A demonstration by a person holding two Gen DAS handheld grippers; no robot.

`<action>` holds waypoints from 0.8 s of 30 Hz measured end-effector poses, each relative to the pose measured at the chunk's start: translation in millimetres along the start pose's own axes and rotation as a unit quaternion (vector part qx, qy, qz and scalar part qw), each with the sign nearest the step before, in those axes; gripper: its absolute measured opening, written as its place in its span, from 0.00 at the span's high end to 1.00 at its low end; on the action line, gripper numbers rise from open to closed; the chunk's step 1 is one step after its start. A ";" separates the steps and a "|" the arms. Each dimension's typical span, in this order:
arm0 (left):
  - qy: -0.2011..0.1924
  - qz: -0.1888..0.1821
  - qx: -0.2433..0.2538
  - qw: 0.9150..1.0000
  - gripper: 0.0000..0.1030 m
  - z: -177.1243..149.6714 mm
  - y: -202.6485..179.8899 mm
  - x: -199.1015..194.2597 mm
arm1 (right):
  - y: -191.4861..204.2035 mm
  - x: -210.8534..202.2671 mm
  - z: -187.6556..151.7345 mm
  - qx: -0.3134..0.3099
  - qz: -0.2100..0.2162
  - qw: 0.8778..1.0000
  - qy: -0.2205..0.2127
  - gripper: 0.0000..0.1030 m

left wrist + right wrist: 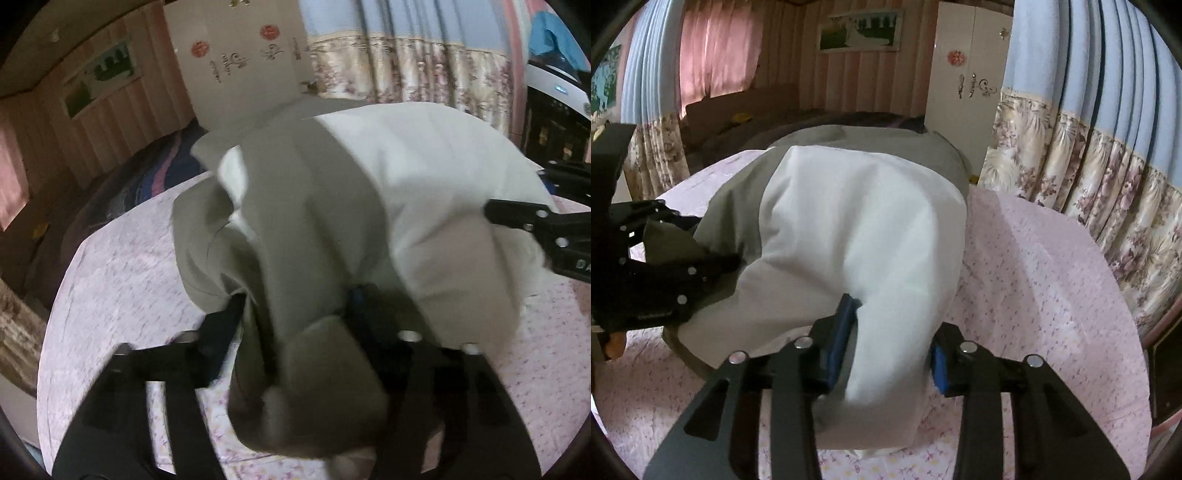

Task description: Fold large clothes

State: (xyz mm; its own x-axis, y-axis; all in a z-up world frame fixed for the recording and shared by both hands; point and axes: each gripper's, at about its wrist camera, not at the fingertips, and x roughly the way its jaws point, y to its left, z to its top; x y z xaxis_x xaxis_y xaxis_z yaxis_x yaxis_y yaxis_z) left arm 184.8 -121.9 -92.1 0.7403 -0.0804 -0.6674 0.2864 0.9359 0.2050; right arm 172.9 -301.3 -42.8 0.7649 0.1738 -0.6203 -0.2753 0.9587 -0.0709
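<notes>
The right claw [892, 332] stands partly spread, and a thick fold of the garment [857, 229] fills the whole gap between its blue pads [842, 332]; both pads press on the white cloth, so it is clenched on the garment. The left claw [295, 306] is spread wider, and a bunched roll of the grey-green side of the same garment [314, 240] passes between its black fingers [225, 317] and spills toward the camera; the frame is blurred, yet the cloth packs the gap and looks gripped there too. The garment, white on one face and grey-green on the other, is lifted in a hump above the bed [1052, 258], whose pink flowered sheet shows all round it, with the far end of the cloth still lying on the sheet. The left wrist view shows mostly the grey-green face with its seams, and the tip of the right claw [524, 218] coming in from the right edge against the white part. The right wrist view shows mostly the white face, and the left claw [713, 254] at the left edge with a dark fold caught in it. Only the right wrist view gives the blue-and-flowered curtain [1089, 166] just beside the bed; both views take in a white wardrobe [967, 74] behind.
</notes>
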 end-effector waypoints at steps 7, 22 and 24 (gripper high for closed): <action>0.003 0.031 -0.037 0.999 0.03 -21.2 29.9 -26.9 | -7.0 -33.5 -6.2 0.005 -0.005 1.000 -0.030 0.13; -0.022 0.164 -0.100 0.981 0.03 -13.2 34.4 -127.7 | -0.4 -117.7 -8.6 0.127 -0.021 0.990 -0.057 0.02; -0.040 0.171 -0.113 0.978 0.03 -13.4 35.9 -145.6 | 7.2 -123.6 -8.3 0.132 -0.033 0.989 -0.059 0.02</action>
State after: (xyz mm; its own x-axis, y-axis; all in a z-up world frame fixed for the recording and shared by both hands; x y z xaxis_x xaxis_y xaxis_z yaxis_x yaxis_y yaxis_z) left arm 79.1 -72.0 2.8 0.8173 0.2319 -0.5275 -0.1205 0.9640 0.2370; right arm 71.5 -317.8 26.9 0.8427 0.1198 -0.5249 -0.0730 0.9914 0.1090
